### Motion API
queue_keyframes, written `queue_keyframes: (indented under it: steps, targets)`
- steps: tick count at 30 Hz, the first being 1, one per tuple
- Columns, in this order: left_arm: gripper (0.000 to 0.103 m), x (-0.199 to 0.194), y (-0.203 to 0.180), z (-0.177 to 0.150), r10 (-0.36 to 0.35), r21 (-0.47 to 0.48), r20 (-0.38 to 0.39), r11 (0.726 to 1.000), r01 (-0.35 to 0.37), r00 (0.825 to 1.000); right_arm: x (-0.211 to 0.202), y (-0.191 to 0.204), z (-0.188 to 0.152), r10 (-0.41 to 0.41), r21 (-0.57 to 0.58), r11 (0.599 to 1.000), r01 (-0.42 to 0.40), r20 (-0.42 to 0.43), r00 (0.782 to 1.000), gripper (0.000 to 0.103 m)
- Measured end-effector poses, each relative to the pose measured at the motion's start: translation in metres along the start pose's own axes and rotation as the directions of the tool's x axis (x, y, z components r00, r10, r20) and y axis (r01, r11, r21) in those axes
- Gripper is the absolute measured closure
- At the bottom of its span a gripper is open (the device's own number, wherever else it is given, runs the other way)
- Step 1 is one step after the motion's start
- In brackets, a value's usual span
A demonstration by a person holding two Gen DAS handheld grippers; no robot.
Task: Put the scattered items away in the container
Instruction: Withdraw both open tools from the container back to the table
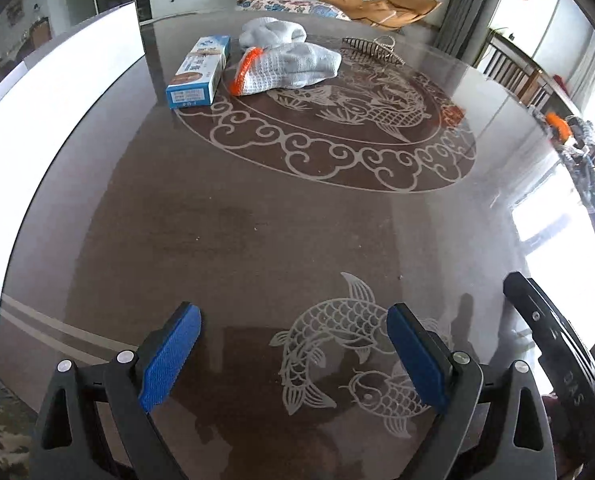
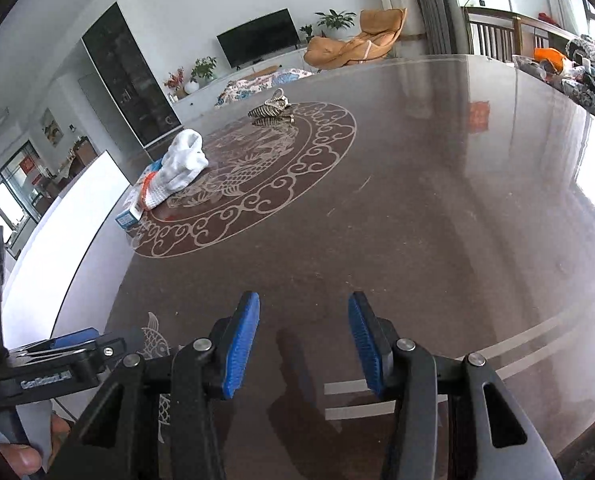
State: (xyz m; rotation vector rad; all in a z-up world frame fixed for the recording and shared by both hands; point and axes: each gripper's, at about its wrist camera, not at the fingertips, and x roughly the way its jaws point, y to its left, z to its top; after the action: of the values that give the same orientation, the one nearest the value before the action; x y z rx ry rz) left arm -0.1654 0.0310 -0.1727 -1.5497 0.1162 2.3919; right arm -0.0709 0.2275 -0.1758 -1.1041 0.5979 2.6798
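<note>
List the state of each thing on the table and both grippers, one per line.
Left gripper: open, empty, over the table.
Right gripper: open, empty.
Box: closed, lying flat.
Gloves: piled beside the box, partly overlapping.
Metal clip: lying apart from the gloves.
White container: at the table edge, inside not visible.

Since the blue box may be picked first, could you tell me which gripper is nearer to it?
Left, marginally. The left gripper hangs open over the fish motif, the blue box farther up the table. The right gripper sits beside it, farther from the box's side.
</note>
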Motion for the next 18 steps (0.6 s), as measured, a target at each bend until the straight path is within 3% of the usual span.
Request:
queue_keyframes:
  steps: [6, 18]
  targets:
    - [0.000, 0.007, -0.011, -0.001, 0.071, 0.034, -0.015, 0.997, -0.071, 0.997, -0.002, -0.002, -0.006, 0.025, -0.047, 0.999, -0.025, 0.003, 1.000, 0.055]
    - [0.000, 0.008, -0.014, 0.001, 0.084, 0.011, -0.038, 0.996, -0.084, 0.996, -0.004, -0.003, -0.018, 0.057, -0.107, 0.993, -0.052, 0.045, 0.997, 0.054]
